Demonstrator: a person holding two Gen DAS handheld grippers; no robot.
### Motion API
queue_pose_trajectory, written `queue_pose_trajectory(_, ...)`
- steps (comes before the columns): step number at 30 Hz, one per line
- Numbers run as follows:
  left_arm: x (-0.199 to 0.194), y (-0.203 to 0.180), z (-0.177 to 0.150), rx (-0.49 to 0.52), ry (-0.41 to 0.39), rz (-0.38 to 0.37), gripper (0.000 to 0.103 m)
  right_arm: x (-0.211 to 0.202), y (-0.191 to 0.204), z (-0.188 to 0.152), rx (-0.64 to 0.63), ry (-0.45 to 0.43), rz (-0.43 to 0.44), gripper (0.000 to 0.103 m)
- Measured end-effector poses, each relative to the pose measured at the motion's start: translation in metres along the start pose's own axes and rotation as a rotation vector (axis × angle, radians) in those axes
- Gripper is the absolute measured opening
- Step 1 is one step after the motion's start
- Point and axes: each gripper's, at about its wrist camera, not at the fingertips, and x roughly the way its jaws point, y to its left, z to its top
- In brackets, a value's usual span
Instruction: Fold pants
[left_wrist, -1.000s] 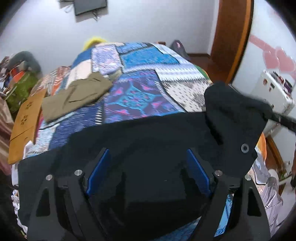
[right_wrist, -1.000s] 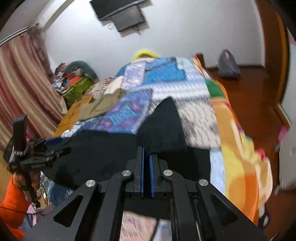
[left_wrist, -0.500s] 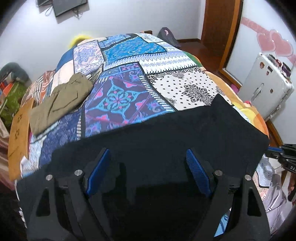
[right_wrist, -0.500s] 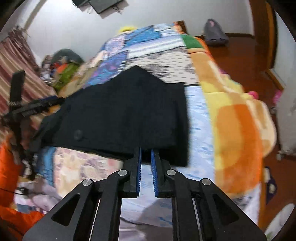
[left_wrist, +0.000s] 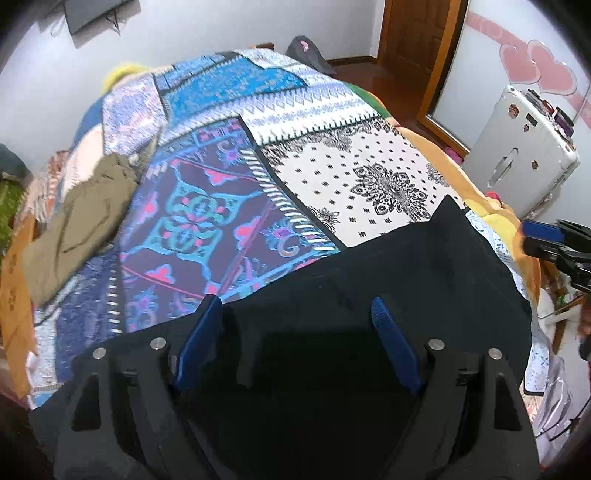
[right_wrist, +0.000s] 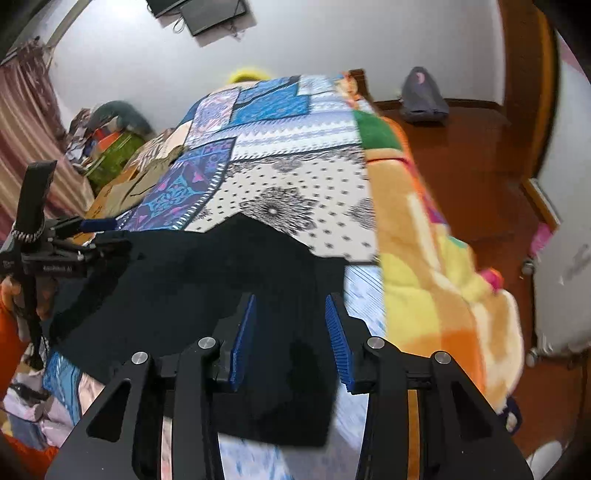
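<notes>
Black pants (left_wrist: 388, 280) lie flat across the near end of the bed; they also show in the right wrist view (right_wrist: 229, 273). My left gripper (left_wrist: 295, 314) is open just above the pants, holding nothing. My right gripper (right_wrist: 290, 314) is open over the pants' right part, empty. The right gripper also shows at the right edge of the left wrist view (left_wrist: 557, 240), and the left gripper shows at the left of the right wrist view (right_wrist: 74, 243).
A patchwork bedspread (left_wrist: 229, 192) covers the bed. Olive folded clothing (left_wrist: 81, 218) lies at its left side. A white suitcase (left_wrist: 517, 155) stands right of the bed. An orange-yellow blanket (right_wrist: 443, 273) hangs over the bed's right side. Clutter (right_wrist: 107, 147) sits far left.
My right gripper let go of the pants' corner and opened. The lifted part now lies flat on the bed. My left gripper stayed open.
</notes>
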Motion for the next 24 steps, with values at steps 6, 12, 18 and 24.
queue_pose_trajectory(6,0.021,0.002,0.001,-0.002,0.023,-0.05,0.083,0.044,-0.007,0.007,0.008,0.08,0.021,0.038)
queue_pose_trajectory(12,0.017,0.0,0.001,0.009,-0.017,-0.048,0.051,0.064,-0.013,0.003,0.048,0.115,0.073,0.041)
queue_pose_trajectory(18,0.014,-0.012,-0.001,0.062,-0.026,-0.067,0.018,0.067,-0.003,0.004,-0.004,0.113,0.081,0.024)
queue_pose_trajectory(24,0.006,-0.023,-0.004,0.103,-0.041,-0.059,0.002,0.045,-0.004,0.002,-0.023,0.013,0.052,0.007)
